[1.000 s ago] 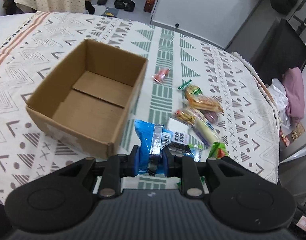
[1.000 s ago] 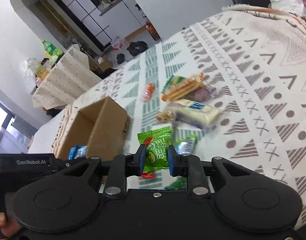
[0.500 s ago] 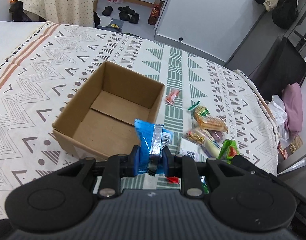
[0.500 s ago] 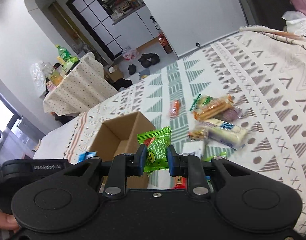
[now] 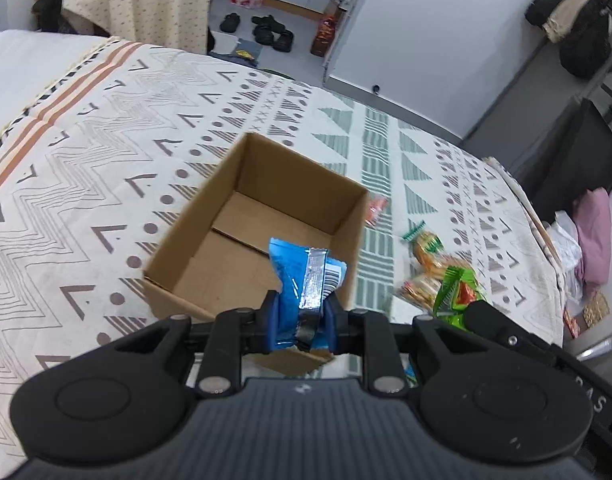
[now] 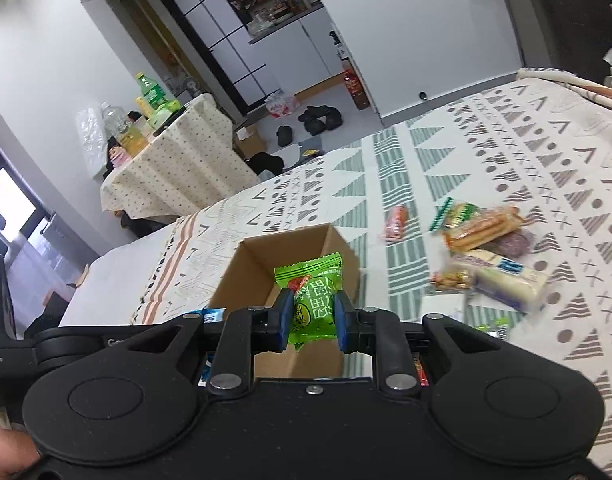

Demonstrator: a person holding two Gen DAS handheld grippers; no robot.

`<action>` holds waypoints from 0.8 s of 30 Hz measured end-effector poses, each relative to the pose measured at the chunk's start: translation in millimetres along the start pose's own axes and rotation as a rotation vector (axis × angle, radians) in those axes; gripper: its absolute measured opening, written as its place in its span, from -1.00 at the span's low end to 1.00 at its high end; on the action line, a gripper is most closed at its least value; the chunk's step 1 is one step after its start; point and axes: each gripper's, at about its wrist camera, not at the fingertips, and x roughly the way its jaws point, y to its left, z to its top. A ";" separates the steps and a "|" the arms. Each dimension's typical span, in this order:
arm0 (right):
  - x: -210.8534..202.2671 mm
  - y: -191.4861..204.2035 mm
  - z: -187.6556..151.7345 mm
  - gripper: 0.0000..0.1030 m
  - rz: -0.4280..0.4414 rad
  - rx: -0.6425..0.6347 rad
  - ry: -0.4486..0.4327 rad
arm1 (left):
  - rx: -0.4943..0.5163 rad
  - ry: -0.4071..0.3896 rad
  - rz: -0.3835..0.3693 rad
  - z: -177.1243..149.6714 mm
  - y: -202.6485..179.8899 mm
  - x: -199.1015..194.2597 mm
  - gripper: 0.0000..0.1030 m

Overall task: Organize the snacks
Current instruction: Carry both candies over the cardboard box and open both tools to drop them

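The left tool [image 5: 300,316] is gripping a blue snack packet [image 5: 304,280] by its lower edge, so the packet is standing upright between the pads and hanging over the near corner of the open cardboard box [image 5: 266,184]. The right tool [image 6: 315,322] is clenching a green snack packet [image 6: 314,292] at mid-body, also in line with the box [image 6: 286,248] opening. Both packets are being carried above the walls, which should allow a clean drop inside. The box interior is showing bare cardboard, so sorting is judged to be at an early stage. The remaining snacks [image 6: 486,240] are lying loose on the patterned bed cover [image 5: 86,160], just beside the box, on the right tool's side, keeping later pickups short.
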 end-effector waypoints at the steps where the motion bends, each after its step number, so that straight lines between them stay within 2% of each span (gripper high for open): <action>1: 2.4 3.1 -0.3 -0.57 0.003 -0.002 0.003 | -0.014 -0.003 -0.001 2.2 4.6 1.0 -0.57; 17: 56.6 35.7 2.1 -0.57 0.041 -0.031 0.064 | -0.085 -0.011 0.016 26.1 41.6 34.7 -0.54; 21: 65.1 41.2 4.6 -0.57 0.054 -0.042 0.076 | -0.112 0.013 0.058 27.2 49.3 40.3 -0.47; 24: 71.0 46.0 4.6 -0.57 0.063 -0.052 0.083 | -0.113 0.021 0.073 26.1 50.8 36.4 -0.28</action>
